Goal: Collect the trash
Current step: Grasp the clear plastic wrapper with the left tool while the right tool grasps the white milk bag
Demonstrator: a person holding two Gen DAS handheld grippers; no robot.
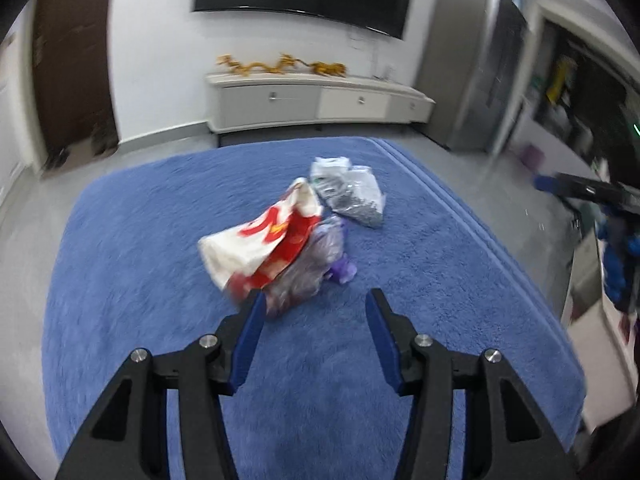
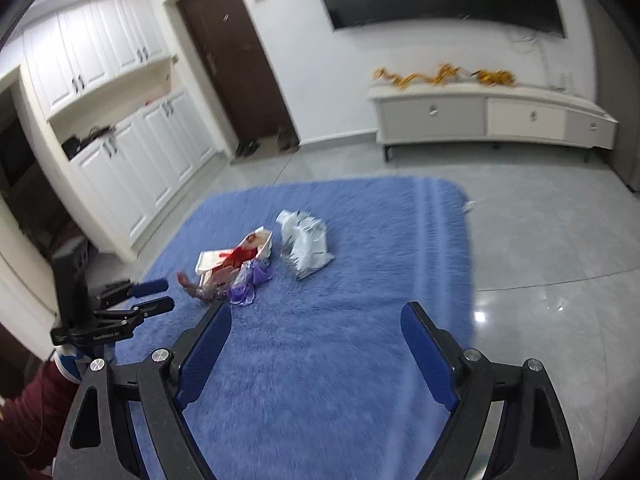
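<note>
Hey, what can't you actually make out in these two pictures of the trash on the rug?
- Red and white wrapper: print unreadable in both views, motion blur.
- Purple plastic: left wrist view, partly under the wrapper; item unclear.
- Grey bag: contents too small and blurred.
- Blue rug: near edge hidden by the gripper bodies.
- No bin in view.

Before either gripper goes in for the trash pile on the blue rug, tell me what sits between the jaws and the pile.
Nothing visible. Only bare blue shaggy rug lies between the open right gripper and the crumpled red-and-white paper wrapper, purple plastic bag and grey-white plastic packet. The open left gripper is already at the wrapper's near edge.
</note>
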